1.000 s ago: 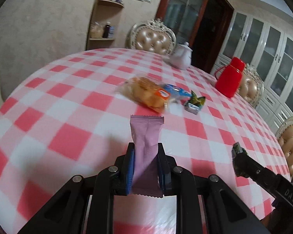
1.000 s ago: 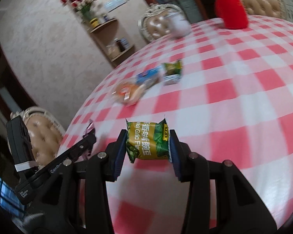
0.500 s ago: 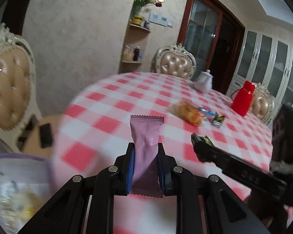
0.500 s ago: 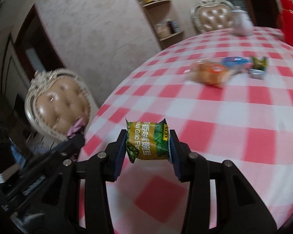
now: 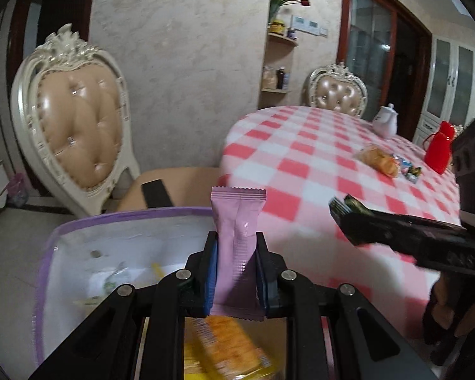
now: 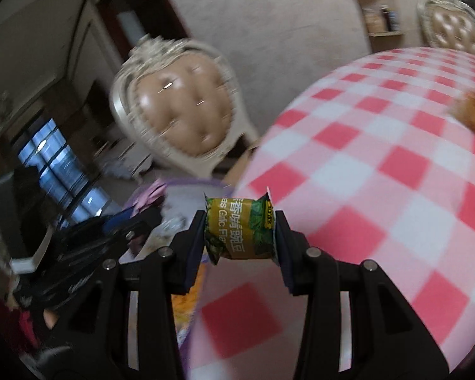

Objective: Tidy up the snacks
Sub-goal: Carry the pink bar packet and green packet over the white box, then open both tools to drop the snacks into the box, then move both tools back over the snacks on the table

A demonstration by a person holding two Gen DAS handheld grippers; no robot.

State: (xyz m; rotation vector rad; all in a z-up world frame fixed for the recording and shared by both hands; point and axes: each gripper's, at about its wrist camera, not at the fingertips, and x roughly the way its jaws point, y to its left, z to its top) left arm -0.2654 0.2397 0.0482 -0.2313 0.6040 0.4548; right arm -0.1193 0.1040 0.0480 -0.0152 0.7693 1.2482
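Note:
My left gripper (image 5: 237,247) is shut on a pink snack packet (image 5: 237,237), held upright above a white bin with a purple rim (image 5: 79,221) beside the table. The bin holds several snack packs, an orange one (image 5: 228,351) right below the gripper. My right gripper (image 6: 240,231) is shut on a green and yellow snack packet (image 6: 240,228), held at the table's edge near the bin (image 6: 186,183). The right gripper also shows in the left wrist view (image 5: 348,212). More snacks (image 5: 380,160) lie on the checked table (image 5: 300,158).
A padded cream chair (image 5: 76,120) stands behind the bin, with a dark flat object (image 5: 156,194) on its seat. A white teapot (image 5: 385,121) and a red jug (image 5: 440,148) stand at the far side of the table. A wall shelf (image 5: 278,63) is behind.
Both grippers have swung left off the table, each still holding its packet. The bin has come into view below the left gripper.

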